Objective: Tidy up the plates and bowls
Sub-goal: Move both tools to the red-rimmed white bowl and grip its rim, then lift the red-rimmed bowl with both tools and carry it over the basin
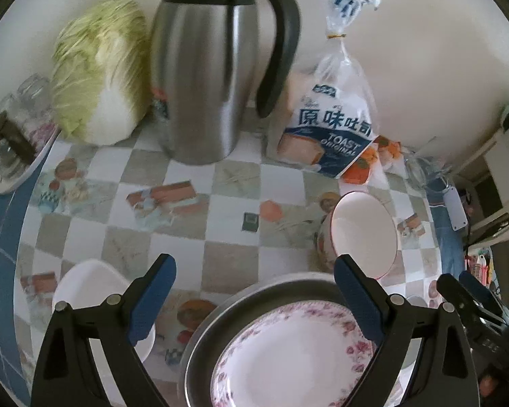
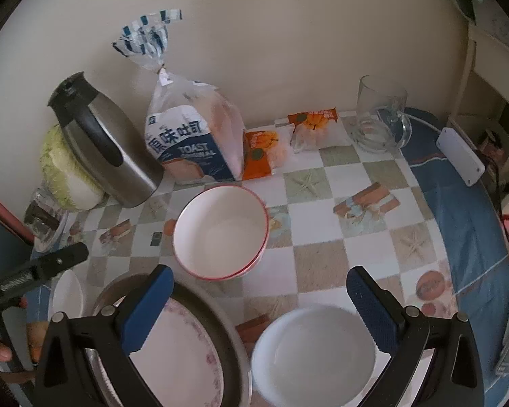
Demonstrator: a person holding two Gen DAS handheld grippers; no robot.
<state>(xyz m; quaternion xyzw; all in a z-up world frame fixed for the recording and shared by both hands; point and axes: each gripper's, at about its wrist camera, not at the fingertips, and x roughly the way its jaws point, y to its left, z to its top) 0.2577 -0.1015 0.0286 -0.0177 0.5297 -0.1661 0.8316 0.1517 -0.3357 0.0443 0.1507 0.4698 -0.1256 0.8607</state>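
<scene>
Both claws hang released, gripping nothing: the left claw (image 1: 254,291) over the metal pan (image 1: 200,339) holding the flowered plate (image 1: 288,356), the right claw (image 2: 259,308) just above the plain white bowl (image 2: 314,352).

That bowl sits just right of the pan; the red-rimmed bowls (image 2: 220,234), which look like two nested, stand just behind it; another white dish (image 1: 85,285) lies left of the pan.

Judging from this, the white bowl is next. The right claw should straddle its rim, clench firmly, and lift straight to avoid knocking the pan.

Count: one plate, one pan, apparently two red-rimmed bowls, two white dishes.
</scene>
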